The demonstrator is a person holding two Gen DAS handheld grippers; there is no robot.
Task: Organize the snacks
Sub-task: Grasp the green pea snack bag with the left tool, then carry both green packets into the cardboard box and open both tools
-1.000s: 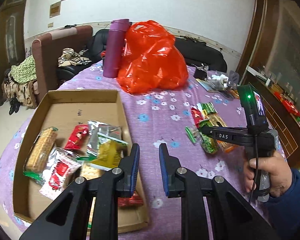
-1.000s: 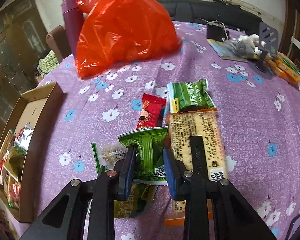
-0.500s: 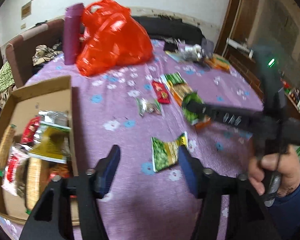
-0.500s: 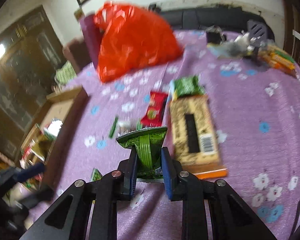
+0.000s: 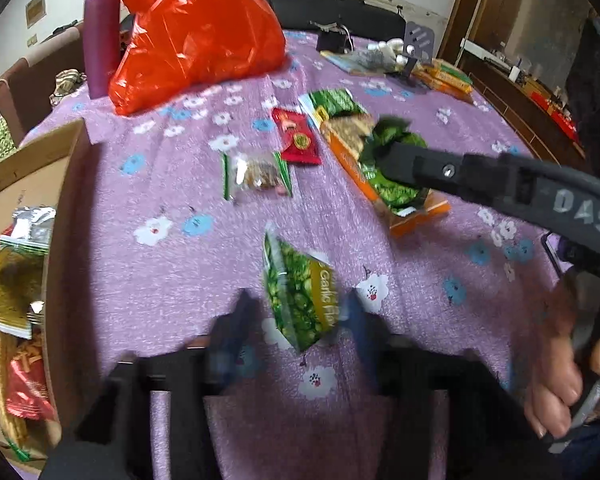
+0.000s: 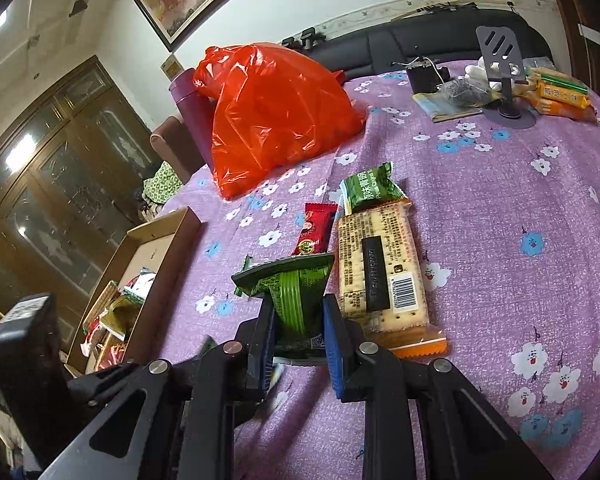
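On the purple flowered tablecloth (image 6: 500, 200), a big red plastic bag (image 6: 276, 120) is parked at the back, with a cardboard box (image 6: 168, 236) of snacks off to the left. A long cracker pack (image 6: 376, 264) is laid flat beside it. A green ribbed snack packet (image 6: 296, 292) is pinched by the right gripper (image 6: 298, 336) and has been lifted clear since a second ago. The left gripper (image 5: 296, 328) is spread wider than before, around a garlic-flavour pea packet (image 5: 304, 300).
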